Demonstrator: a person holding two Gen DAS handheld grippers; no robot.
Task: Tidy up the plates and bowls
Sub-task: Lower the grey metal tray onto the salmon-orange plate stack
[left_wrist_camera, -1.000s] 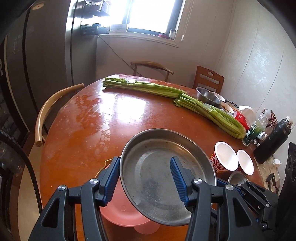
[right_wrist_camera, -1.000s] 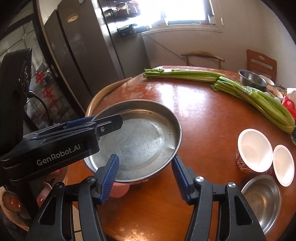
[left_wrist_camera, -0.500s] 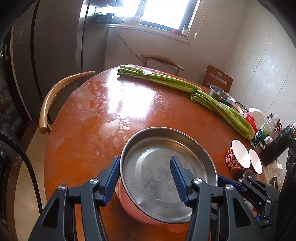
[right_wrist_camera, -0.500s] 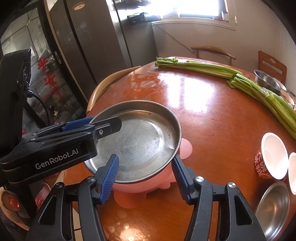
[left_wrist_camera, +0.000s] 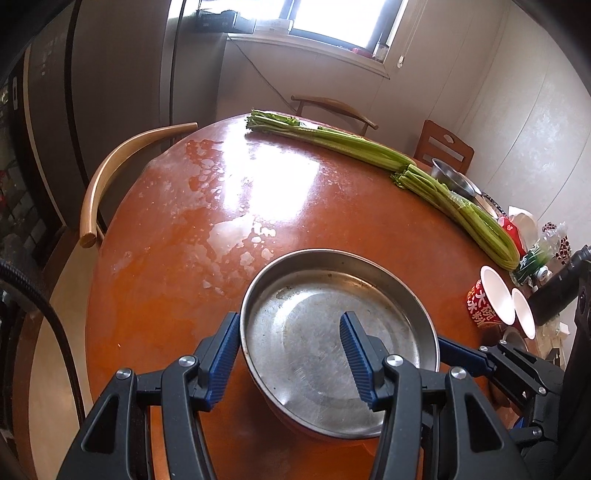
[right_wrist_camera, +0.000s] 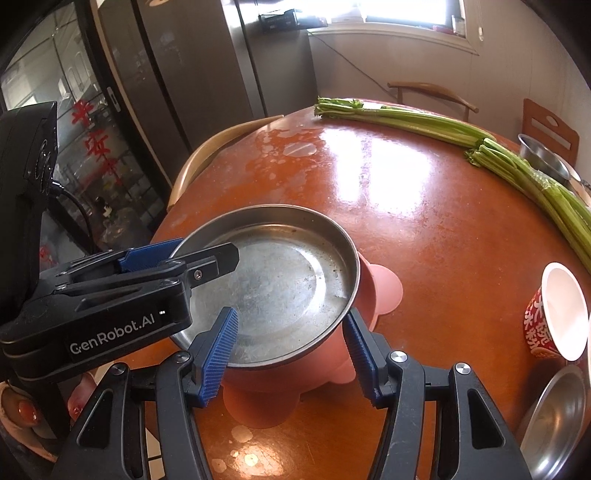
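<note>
Steel pan held from both sides above the pink bowl
The left hand-held gripper (left_wrist_camera: 288, 345) and right hand-held gripper (right_wrist_camera: 290, 341) each pinch the rim of the metal pan (right_wrist_camera: 273, 291), sitting on the pink bowl (right_wrist_camera: 376, 291); thin, stiff, slippery steel, best held at the rim

A home dining room or eat-in kitchen. A round wooden table (left_wrist_camera: 229, 206) stands by the window (left_wrist_camera: 347, 22), with curved-back chairs (left_wrist_camera: 110, 177) pulled up around it. Long celery stalks (left_wrist_camera: 354, 147) lie across the far side. Steel bowls (left_wrist_camera: 452, 181), paper noodle cups (left_wrist_camera: 487, 299) and bottles (left_wrist_camera: 535, 254) crowd the wall edge. A tall grey fridge (right_wrist_camera: 207, 74) fills the corner.
</note>
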